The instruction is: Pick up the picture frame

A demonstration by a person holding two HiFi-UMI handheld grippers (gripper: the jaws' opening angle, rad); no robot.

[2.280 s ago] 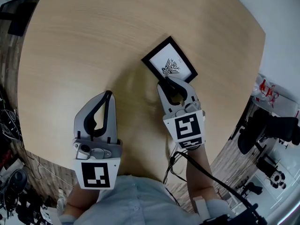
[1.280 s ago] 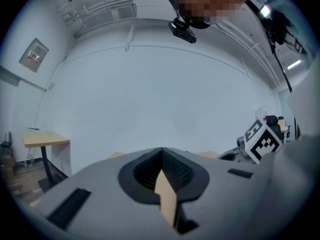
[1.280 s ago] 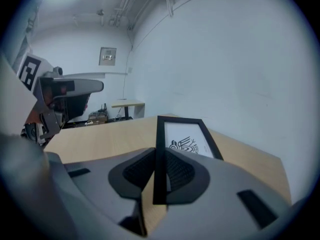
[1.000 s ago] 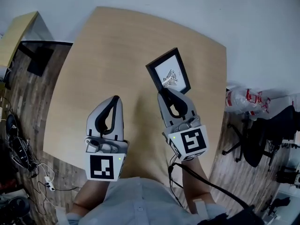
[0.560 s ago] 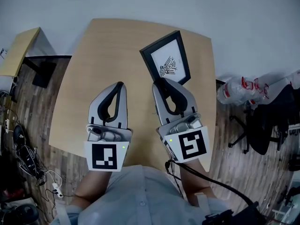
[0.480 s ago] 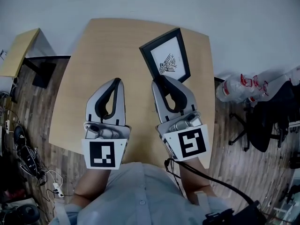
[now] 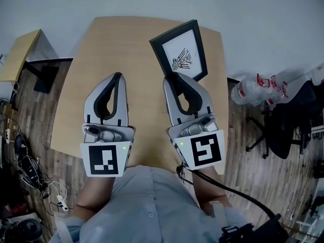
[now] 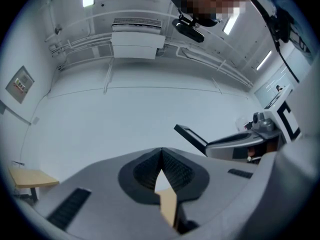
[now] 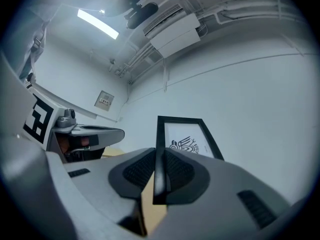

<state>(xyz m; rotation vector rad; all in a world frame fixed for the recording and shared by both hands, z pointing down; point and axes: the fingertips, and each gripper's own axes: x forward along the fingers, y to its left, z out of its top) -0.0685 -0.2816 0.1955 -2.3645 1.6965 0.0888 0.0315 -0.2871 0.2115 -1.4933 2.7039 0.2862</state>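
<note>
Two grippers are held side by side over a pale wooden table (image 7: 96, 49), seen from above, with the person's light shirt (image 7: 147, 206) at the bottom edge of the head view.

At the far left, a smaller wooden table (image 7: 20, 52) stands against the wall. Beside it is a flat black panel (image 7: 47, 76), and loose cables (image 7: 25, 168) lie on the plank floor below.

The left gripper (image 7: 117, 77) points away from the person. Its marker cube (image 7: 105, 159) is nearest the body. In the left gripper view its ribbed pads are pressed together along one seam (image 8: 161, 154), with nothing between them. Only a sliver of the table shows through the gap beneath the pads. A wall air conditioner (image 8: 137, 36) hangs high on the white wall ahead.

Just to the right is the right gripper (image 7: 172, 78), with its own marker cube (image 7: 201, 154) and a black cable (image 7: 228, 191) trailing back past the person's arm. This gripper pinches the picture frame (image 7: 179, 49) by its lower left corner. In the right gripper view the frame's black left edge (image 9: 159, 174) runs straight down between the closed pads, and the white print with its dark drawing stands upright in front of the wall.

The frame is held in the air over the far right part of the table. Its top corner reaches past the table's far edge in the head view.

Right of the table, on the floor, lie a clear plastic bag (image 7: 253, 87) with red print and a dark office chair (image 7: 283, 128).
</note>
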